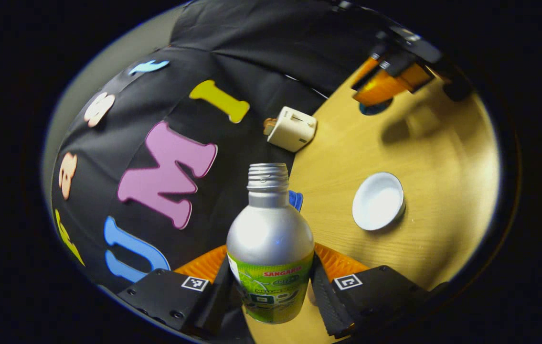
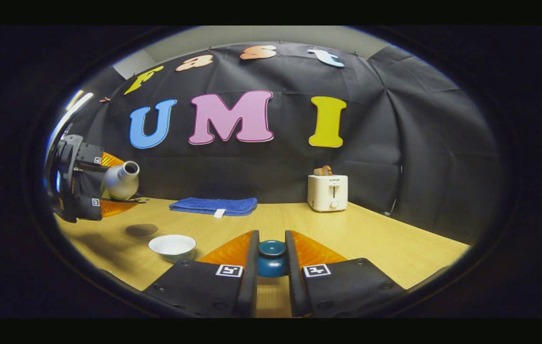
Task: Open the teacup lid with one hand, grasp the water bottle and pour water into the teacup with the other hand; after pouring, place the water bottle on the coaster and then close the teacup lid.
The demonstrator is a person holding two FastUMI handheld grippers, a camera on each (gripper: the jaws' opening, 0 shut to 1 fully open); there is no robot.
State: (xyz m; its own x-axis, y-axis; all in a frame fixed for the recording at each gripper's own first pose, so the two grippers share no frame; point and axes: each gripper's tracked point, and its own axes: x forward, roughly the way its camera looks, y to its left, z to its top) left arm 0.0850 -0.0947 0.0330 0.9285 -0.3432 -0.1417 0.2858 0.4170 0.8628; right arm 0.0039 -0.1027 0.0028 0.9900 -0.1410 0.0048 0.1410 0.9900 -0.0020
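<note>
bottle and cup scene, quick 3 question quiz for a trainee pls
1. True or false: the bottle has its cap on.
2. Which gripper holds the lid? A) left gripper B) right gripper
3. Short answer: what blue thing lies flat on the table by the wall, left of the toaster?

Key: 1 false, the threaded neck is bare. 2 B. 3 the towel.
</note>
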